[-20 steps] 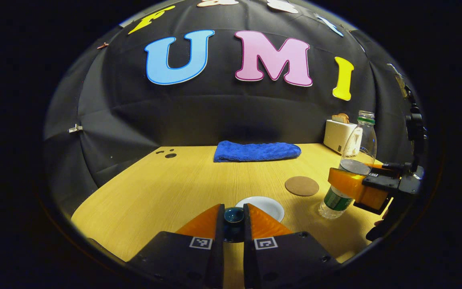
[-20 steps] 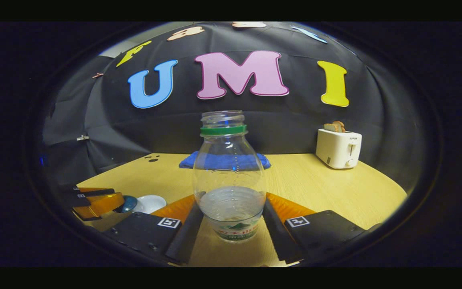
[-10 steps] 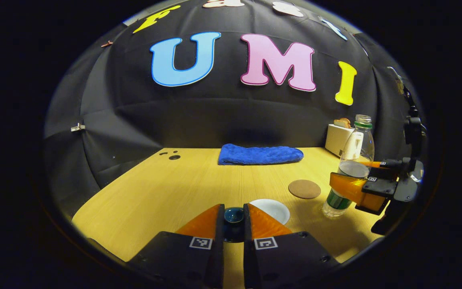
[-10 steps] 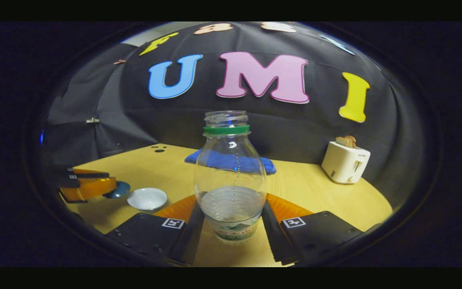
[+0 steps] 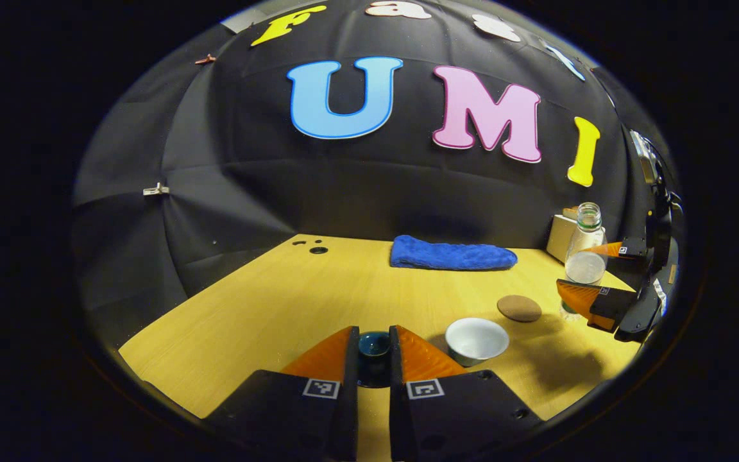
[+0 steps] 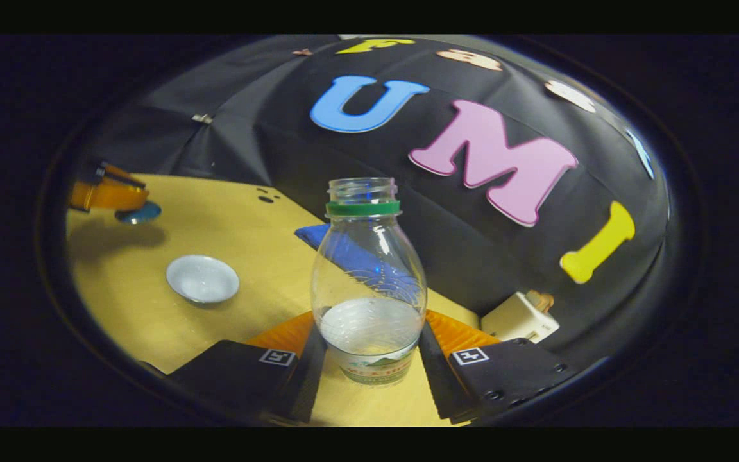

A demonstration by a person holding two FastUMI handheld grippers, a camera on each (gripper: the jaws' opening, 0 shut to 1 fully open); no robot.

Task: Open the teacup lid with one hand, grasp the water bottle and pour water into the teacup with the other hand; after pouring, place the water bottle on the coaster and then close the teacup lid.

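Left gripper view puts the white teacup [image 5: 476, 339] on the bench [image 5: 292, 301], uncovered, its bowl facing up. Whether it holds any water cannot be made out. The dark blue lid [image 5: 374, 345] is off the cup and just to the cup's left, clamped between the two orange fingers of the left hand-held gripper [image 5: 374, 350]. So the opening step looks done.

Right of the teacup and well apart from it, the water bottle [image 5: 584, 260] is pinched low on its body by the right hand-held gripper [image 5: 591, 276], both fingers pressing its sides. In the right gripper view the bottle [image 6: 368, 282] has no cap and carries water only in its lower part, and the bench slopes across that view, which suggests the hand is tipped toward the cup [image 6: 203, 279]. The bottle's mouth is not yet over the cup, so pouring appears not to have begun.

The round brown coaster [image 5: 519, 308] lies between the teacup and the bottle, a little behind the cup, and is bare. Beyond the cup, a folded blue towel [image 5: 451, 255] rests against the far edge of the bench.

Left to do, by this reading: pour, stand the bottle on the coaster, and set the lid back on the teacup.
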